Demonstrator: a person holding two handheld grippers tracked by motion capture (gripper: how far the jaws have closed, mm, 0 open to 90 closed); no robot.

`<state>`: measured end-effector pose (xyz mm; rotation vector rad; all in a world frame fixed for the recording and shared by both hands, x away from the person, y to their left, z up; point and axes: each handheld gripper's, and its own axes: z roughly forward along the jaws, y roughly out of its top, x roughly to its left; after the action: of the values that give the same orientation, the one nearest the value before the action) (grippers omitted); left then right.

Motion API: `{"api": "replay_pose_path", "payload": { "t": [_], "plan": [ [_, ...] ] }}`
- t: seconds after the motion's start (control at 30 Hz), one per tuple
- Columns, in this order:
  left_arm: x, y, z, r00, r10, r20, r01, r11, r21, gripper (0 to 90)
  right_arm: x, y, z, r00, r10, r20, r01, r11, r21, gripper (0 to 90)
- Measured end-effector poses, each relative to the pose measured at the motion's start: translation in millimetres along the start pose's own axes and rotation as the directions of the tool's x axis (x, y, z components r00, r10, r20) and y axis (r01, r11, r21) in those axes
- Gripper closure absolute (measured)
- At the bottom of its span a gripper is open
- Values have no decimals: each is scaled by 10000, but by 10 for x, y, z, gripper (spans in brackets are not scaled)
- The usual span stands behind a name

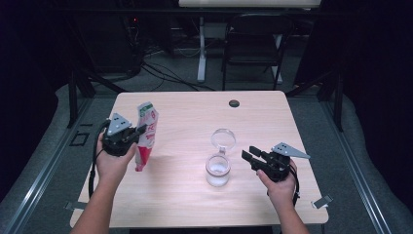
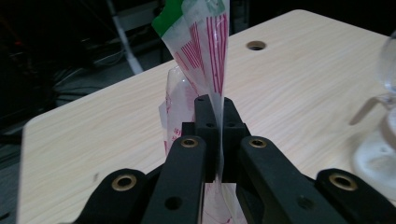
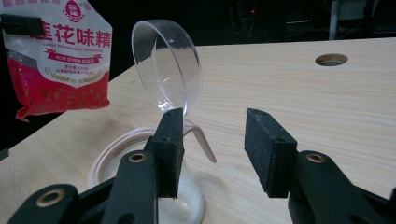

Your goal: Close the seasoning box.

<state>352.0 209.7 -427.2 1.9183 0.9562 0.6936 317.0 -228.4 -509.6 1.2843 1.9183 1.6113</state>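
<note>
Left hand (image 1: 113, 163): raised over the table's nine o'clock edge, forearm brought in from the bottom of the high view.
Left gripper (image 1: 141, 130): jaws pointed towards three o'clock and pressed together on the edge of a packet (image 1: 145, 135) — the film is seen pinched between the pads in the left gripper view.
Packet: held upright above the table (image 1: 195, 117), at about nine o'clock from the jar, well apart from it.
Packet print: red and white with a green top corner; large red Chinese characters 莲花味精 are read in the right gripper view; the smaller lines are too fine to be read.
Right hand (image 1: 280, 187): held low near the four o'clock corner.
Right gripper (image 1: 248, 156): jaws spread wide, nothing held, aimed at the jar from just beside it.
Jar (image 1: 217, 169): clear, stood near the table's middle — hinged lid (image 1: 223, 139) tipped open towards twelve o'clock, white powder seen inside.
</note>
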Motion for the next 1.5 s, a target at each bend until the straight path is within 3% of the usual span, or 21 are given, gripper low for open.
{"api": "replay_pose_path", "payload": {
  "t": [0.17, 0.27, 0.43, 0.5, 0.7, 0.8, 0.93, 1.03, 1.2, 1.3, 1.37, 1.43, 1.5],
  "plan": [
    [-238, -8, 145, 9957, 505, 772, -522, 9984, 194, 900, -19, 3, -9, 10000, 25, 55, -25, 10000, -8, 574],
    [-393, -77, 203, 9884, 888, 1230, -930, 9952, 290, 900, -30, 8, -22, 10000, 71, 55, -70, 10000, -31, 574],
    [-563, -220, 160, 9781, 829, 1910, -826, 9965, -93, 900, -17, 27, -36, 10000, -10, -80, 10, 10000, -9, 571],
    [-616, -305, 125, 9707, 731, 2289, -707, 9973, -184, 900, 16, 45, -41, 9995, -40, -310, 42, 10000, 71, 579],
    [-739, -488, 75, 9513, 775, 2985, -795, 9968, -54, 900, 151, 127, -69, 9950, -846, -525, 871, 9951, 476, 652],
    [-757, -581, 106, 9423, 442, 3317, -493, 9988, 70, 899, 240, 186, -85, 9899, -1122, -864, 1163, 9922, 439, 672],
    [-813, -651, 167, 9361, 326, 3502, -502, 9979, 414, 899, 438, 310, -66, 9740, -1609, -1598, 1696, 9846, 425, 644],
    [-875, -692, 194, 9354, 535, 3495, -782, 9953, 569, 897, 621, 413, 30, 9508, -2134, -2244, 2294, 9722, 474, 608],
    [-885, -739, 175, 9364, 450, 3480, -702, 9957, 600, 896, 824, 472, 355, 9178, -2624, -2981, 3047, 9467, 1047, 567],
    [-880, -779, 162, 9350, 293, 3535, -517, 9972, 542, 895, 906, 423, 522, 8994, -2647, -3478, 3204, 9405, 1127, 554],
    [-877, -800, 155, 9349, 212, 3543, -413, 9979, 492, 895, 939, 361, 620, 8938, -2591, -3660, 3218, 9390, 1211, 554],
    [-872, -815, 143, 9369, 211, 3491, -391, 9982, 445, 895, 970, 319, 698, 8857, -2830, -3680, 3565, 9224, 1488, 553],
    [-869, -834, 126, 9389, 140, 3440, -287, 9989, 377, 894, 985, 297, 748, 8816, -2836, -3774, 3597, 9213, 1479, 541]
  ]
}}
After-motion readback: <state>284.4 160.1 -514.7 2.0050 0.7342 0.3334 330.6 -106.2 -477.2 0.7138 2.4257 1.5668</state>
